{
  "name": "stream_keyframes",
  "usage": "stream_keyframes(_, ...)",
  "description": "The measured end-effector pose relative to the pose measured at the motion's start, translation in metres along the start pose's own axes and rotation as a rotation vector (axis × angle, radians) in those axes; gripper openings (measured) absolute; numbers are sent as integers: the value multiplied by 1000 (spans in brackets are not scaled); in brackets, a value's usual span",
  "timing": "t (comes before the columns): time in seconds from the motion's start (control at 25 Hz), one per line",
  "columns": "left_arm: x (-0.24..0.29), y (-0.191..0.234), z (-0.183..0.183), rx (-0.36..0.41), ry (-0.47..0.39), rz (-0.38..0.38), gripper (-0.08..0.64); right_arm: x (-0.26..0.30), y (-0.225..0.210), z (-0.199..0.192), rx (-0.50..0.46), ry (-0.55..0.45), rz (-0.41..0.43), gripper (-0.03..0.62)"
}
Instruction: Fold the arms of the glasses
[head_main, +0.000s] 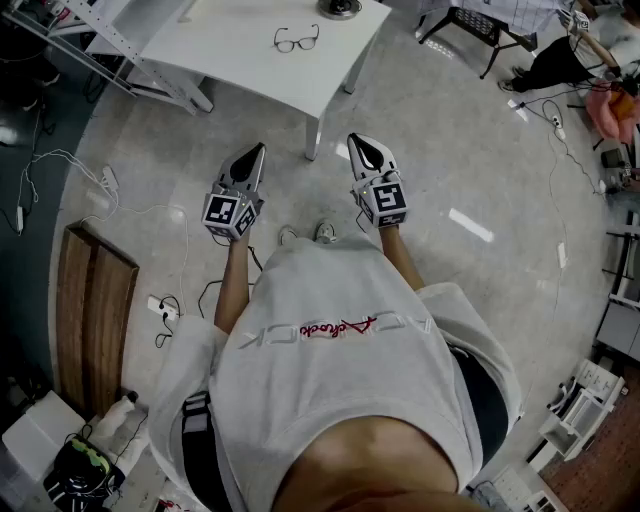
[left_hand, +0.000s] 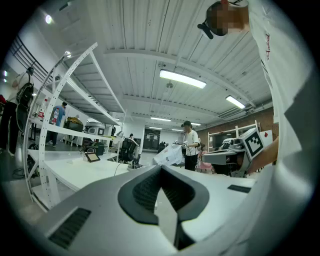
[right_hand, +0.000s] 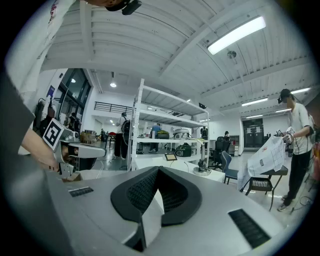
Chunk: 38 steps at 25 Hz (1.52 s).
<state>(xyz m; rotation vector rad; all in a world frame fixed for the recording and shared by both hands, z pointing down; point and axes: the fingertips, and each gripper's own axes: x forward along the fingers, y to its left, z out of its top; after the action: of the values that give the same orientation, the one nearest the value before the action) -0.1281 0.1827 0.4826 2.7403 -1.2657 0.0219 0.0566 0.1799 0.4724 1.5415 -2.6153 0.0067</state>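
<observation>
The glasses (head_main: 297, 39) lie with arms open on the white surface (head_main: 230, 50) ahead of me, well apart from both claws. My left claw (head_main: 258, 152) and right claw (head_main: 358, 140) are held level over the floor, each with its jaws pressed together and nothing between them. I judge the thin dark frame to be very light, springy and easy to bend or scratch, so I would steady the front at the bridge or a rim corner and push each arm gently near its hinge. No brand shows on the glasses. The print on my shirt (head_main: 330, 330) lies upside down and I cannot read it.
</observation>
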Motion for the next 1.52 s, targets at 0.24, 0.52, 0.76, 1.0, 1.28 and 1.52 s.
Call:
stream_keyframes(0.24, 3, -5, -2, -20, 3, -10, 26, 0, -3, 2, 4, 1, -3, 21)
stream_keyframes(0.52, 9, -12, -1, -12, 14, -19, 26, 2, -4, 0, 31, -9, 8, 21)
stream_keyframes(0.76, 18, -12, -6, -21, 23, -15, 26, 5, -12, -8, 46, 5, 15, 21)
stream_keyframes(1.0, 27, -14, -10, -27, 29, 7, 26, 8, -21, -13, 55, 10, 43, 20)
stream_keyframes(1.28, 42, -21, -9, -25, 31, 25, 26, 10, -31, -21, 58, 27, 83, 20)
stream_keyframes(1.52, 55, -31, -17, -42, 44, 32, 26, 9, -36, -32, 53, 49, 117, 20)
